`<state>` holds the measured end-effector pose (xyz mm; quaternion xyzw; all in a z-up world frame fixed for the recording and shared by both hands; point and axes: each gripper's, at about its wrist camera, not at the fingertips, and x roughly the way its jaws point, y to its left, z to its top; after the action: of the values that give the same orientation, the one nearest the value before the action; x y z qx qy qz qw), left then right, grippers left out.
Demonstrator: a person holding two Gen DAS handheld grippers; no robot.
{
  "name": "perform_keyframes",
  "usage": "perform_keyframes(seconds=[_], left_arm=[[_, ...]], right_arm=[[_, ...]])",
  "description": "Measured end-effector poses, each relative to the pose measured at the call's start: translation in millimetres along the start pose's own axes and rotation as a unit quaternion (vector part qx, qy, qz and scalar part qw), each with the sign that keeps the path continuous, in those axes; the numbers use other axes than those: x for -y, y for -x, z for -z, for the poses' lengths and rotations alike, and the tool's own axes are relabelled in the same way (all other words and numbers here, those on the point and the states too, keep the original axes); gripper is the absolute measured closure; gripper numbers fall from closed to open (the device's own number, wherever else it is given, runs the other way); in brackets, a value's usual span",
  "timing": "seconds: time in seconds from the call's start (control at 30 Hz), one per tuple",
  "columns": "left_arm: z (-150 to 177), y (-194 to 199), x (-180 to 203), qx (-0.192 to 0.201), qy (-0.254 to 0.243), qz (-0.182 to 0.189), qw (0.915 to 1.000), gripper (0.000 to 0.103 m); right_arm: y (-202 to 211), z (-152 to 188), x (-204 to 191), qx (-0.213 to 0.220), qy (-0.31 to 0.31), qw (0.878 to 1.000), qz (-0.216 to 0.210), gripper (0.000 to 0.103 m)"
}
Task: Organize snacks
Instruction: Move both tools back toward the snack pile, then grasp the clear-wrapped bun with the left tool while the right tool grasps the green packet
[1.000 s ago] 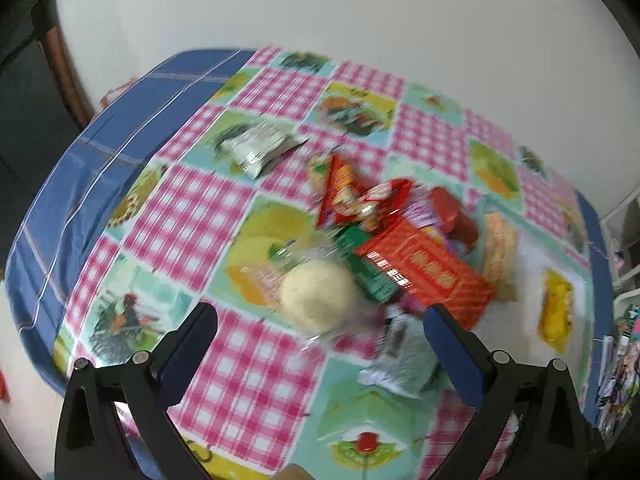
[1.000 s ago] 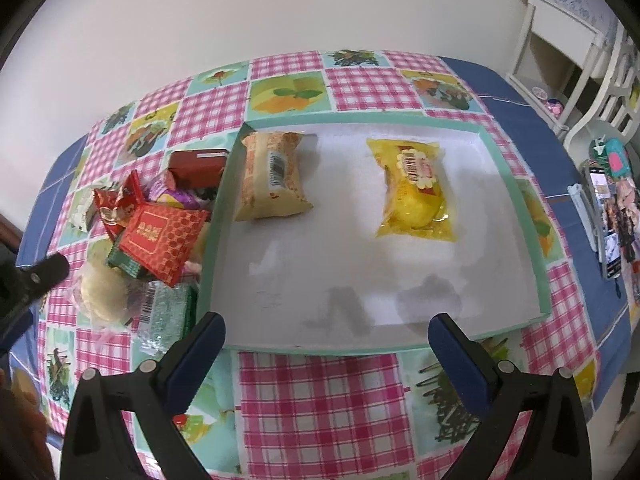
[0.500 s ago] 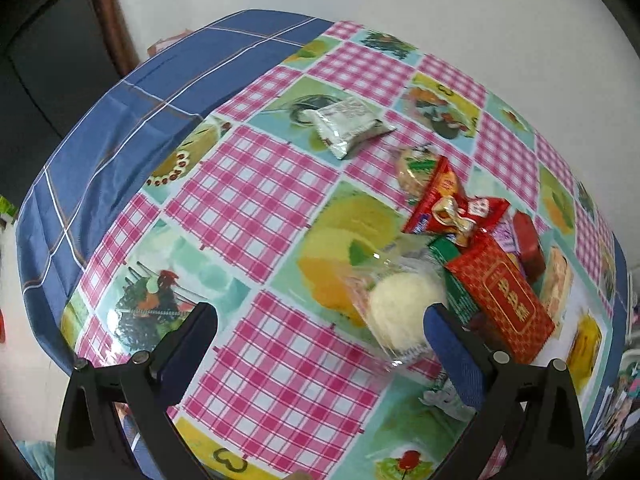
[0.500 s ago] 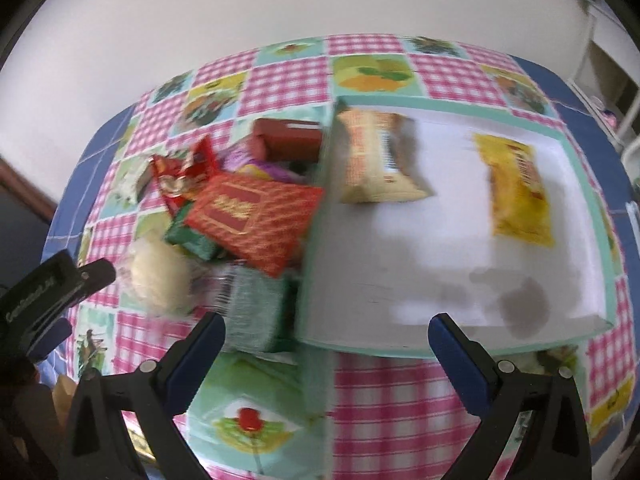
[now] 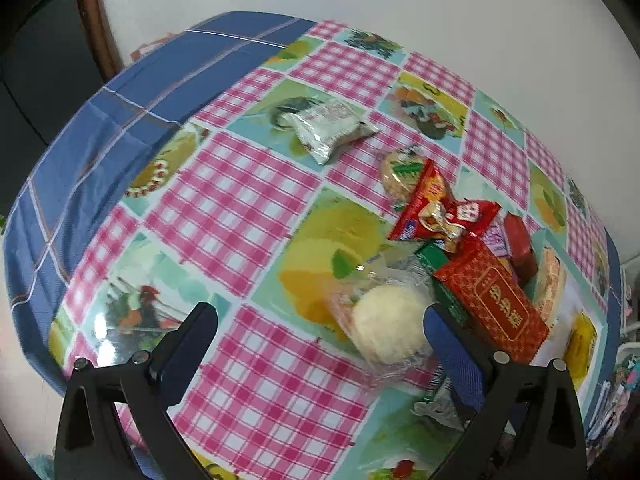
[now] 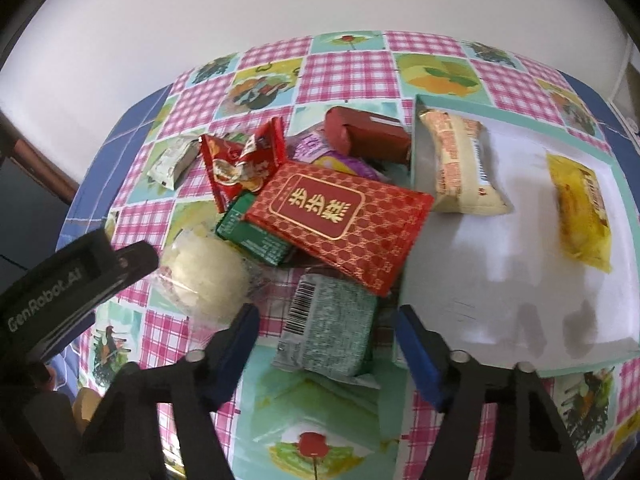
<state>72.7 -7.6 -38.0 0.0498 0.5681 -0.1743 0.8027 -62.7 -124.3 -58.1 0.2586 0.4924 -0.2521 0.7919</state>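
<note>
A pile of snacks lies on the checked tablecloth left of a white tray (image 6: 500, 280) with a green rim. A large red box (image 6: 340, 216) tops the pile. My right gripper (image 6: 326, 320) hangs over a green packet (image 6: 328, 356) at the pile's near edge. Its jaws are closing with the packet between them, and the pads do not press on it. My left gripper (image 5: 318, 320) is open just above the cloth. A white bun in clear wrap (image 5: 388, 328) lies by its right finger. The tray holds a beige packet (image 6: 456, 168) and a yellow packet (image 6: 580, 212).
A silver-white packet (image 5: 328, 126) lies apart at the far left of the pile. Red wrappers (image 6: 240, 160) and a dark red box (image 6: 368, 132) sit at the back of the pile. The wall runs behind the table. White furniture stands off the right edge.
My right gripper has moved left from over the tray to the pile, and its jaws have narrowed around the green packet. My left gripper has shifted left, and the bun now lies by its right finger.
</note>
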Motion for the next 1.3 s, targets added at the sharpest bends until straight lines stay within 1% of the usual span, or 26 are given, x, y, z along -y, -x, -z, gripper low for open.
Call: perform_keyframes(seconds=[0.1,0.13,0.23,0.4,0.5,0.57,0.63,0.7,0.8,0.87,0.93,0.97,1.03,1.17,1.3], left_arm=[[-1,-7,10,-0.015,-0.015,0.012,0.9997,0.0],[-1,-10,12,-0.02,-0.019,0.012,0.9995,0.0],[-1,-20,21,-0.032,-0.031,0.004,0.999,0.0],[-4,-33,27,-0.048,-0.03,0.013,0.9983,0.0],[-5,-39,33,-0.049,-0.044,0.002,0.9978,0.0],[-6,-44,34,-0.051,-0.046,-0.014,0.9975,0.001],[-7,-48,28,-0.056,-0.035,-0.028,0.9974,0.001],[-7,-50,18,-0.058,-0.016,-0.032,0.9977,0.001],[-8,-50,11,-0.057,-0.006,-0.039,0.9976,0.001],[-8,-51,9,-0.058,-0.005,-0.037,0.9976,0.004],[-8,-52,11,-0.058,-0.01,-0.029,0.9978,0.013],[-7,-51,11,-0.058,-0.013,-0.027,0.9979,0.015],[-4,-50,13,-0.055,-0.022,-0.02,0.998,0.025],[-2,-53,18,-0.056,-0.025,-0.016,0.998,0.027],[3,-62,20,-0.07,-0.022,-0.011,0.9972,0.028]], right_arm=[[-6,-1,0,-0.009,0.0,1.0,0.003,0.043],[-9,-2,1,-0.012,0.0,1.0,0.005,0.044],[-14,-3,2,-0.02,-0.003,1.0,0.003,0.044],[-21,-7,0,-0.024,-0.002,1.0,0.007,0.044],[-23,-10,-3,-0.025,0.005,1.0,0.012,0.044],[-25,-10,-6,-0.028,0.012,0.999,0.011,0.044],[-25,-9,-7,-0.03,0.018,0.999,0.011,0.044],[-26,-10,-9,-0.032,0.021,0.999,0.009,0.044],[-29,-10,-11,-0.034,0.028,0.999,0.013,0.044],[-29,-9,-13,-0.034,0.033,0.999,0.016,0.045],[-34,-8,-14,-0.044,0.036,0.998,0.018,0.048],[-35,-7,-14,-0.046,0.036,0.998,0.02,0.049],[-37,-7,-14,-0.049,0.036,0.998,0.019,0.05],[-39,-6,-13,-0.051,0.039,0.998,0.02,0.05],[-43,-2,-16,-0.054,0.051,0.997,0.03,0.051]])
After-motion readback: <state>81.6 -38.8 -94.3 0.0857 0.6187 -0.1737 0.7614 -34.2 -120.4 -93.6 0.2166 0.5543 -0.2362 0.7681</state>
